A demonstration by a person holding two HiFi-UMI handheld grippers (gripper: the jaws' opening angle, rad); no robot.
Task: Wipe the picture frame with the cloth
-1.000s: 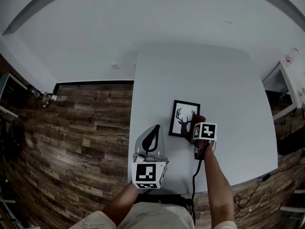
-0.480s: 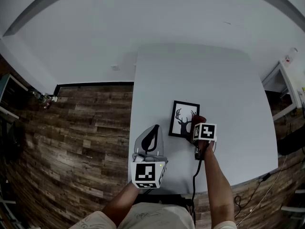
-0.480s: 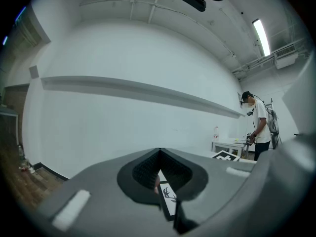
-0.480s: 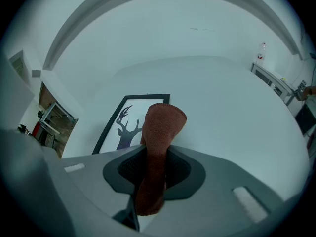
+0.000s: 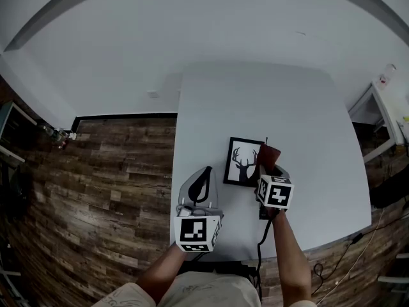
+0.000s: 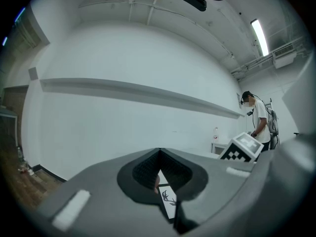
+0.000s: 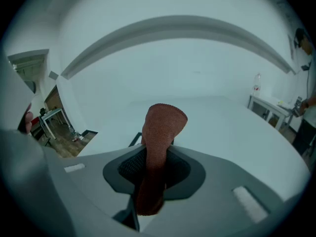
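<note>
The picture frame (image 5: 243, 162), black-edged with a deer print, lies flat on the white table (image 5: 300, 114). My right gripper (image 5: 269, 166) hovers at the frame's right edge, shut on a reddish-brown cloth (image 5: 269, 153). In the right gripper view the cloth (image 7: 159, 132) sticks up from between the jaws and hides most of the frame; one dark corner (image 7: 134, 140) shows. My left gripper (image 5: 202, 185) rests left of the frame, shut with nothing in it. In the left gripper view a strip of the frame (image 6: 167, 198) shows through the gap behind the closed jaw tips.
Wooden floor (image 5: 96, 171) lies left of the table. A black cable (image 5: 259, 235) runs off the table's near edge. A small white side table (image 5: 383, 117) with a bottle (image 5: 386, 77) stands at the right. A person (image 6: 256, 120) stands far off.
My right gripper has drawn back toward me a little, and the cloth now sits at the frame's right edge. The left gripper has stayed put.
</note>
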